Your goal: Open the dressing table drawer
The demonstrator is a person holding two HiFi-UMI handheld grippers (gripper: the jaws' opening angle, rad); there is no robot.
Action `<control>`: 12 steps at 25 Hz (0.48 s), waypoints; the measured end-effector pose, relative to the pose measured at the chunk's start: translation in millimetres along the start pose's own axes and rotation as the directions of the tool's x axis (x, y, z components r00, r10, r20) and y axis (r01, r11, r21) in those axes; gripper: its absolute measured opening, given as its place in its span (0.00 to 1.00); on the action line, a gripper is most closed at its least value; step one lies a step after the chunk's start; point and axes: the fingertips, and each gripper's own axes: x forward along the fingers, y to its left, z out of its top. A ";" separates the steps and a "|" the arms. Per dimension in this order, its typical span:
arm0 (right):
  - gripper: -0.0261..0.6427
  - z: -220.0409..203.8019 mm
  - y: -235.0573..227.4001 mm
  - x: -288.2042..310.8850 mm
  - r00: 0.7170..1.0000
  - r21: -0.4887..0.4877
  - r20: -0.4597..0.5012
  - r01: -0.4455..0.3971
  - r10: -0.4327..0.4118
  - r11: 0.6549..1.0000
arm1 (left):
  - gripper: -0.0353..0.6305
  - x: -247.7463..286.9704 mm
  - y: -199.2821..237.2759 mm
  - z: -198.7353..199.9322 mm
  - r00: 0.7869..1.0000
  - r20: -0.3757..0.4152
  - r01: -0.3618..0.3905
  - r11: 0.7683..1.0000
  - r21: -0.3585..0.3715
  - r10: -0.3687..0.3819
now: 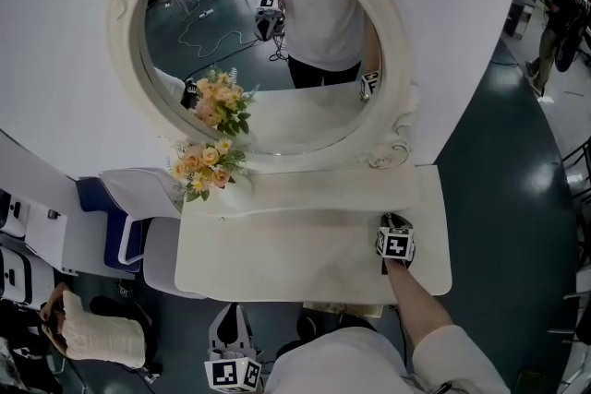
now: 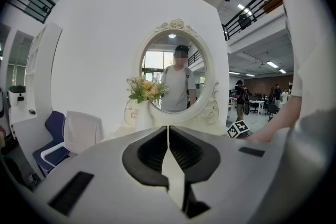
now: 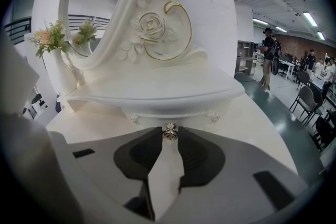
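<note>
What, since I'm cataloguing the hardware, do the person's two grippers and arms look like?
Both the left gripper and the right gripper have smooth, pale grey jaws with black ribbed pads set in dark hollows. Each carries a cube with black-and-white square markers. The right forearm is bare below a white sleeve.

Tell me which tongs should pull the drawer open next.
Right. The right tongs are closed on the drawer knob, so they look ready to pull. The left tongs are shut on nothing and sit off the front edge of the dressing table.
</note>
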 end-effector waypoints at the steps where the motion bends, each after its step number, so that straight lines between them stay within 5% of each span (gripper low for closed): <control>1: 0.19 -1.6 0.5 -1.7 1.000 0.000 -0.002 0.000 0.000 1.000 | 0.09 -0.7 -0.2 -0.4 1.000 0.000 0.001 1.000 -0.001 -0.001; 12: 0.19 -17.9 2.6 -20.3 1.000 0.015 -0.012 -0.004 0.004 1.000 | 0.09 -10.2 -6.4 -3.7 1.000 0.000 0.031 1.000 -0.004 -0.031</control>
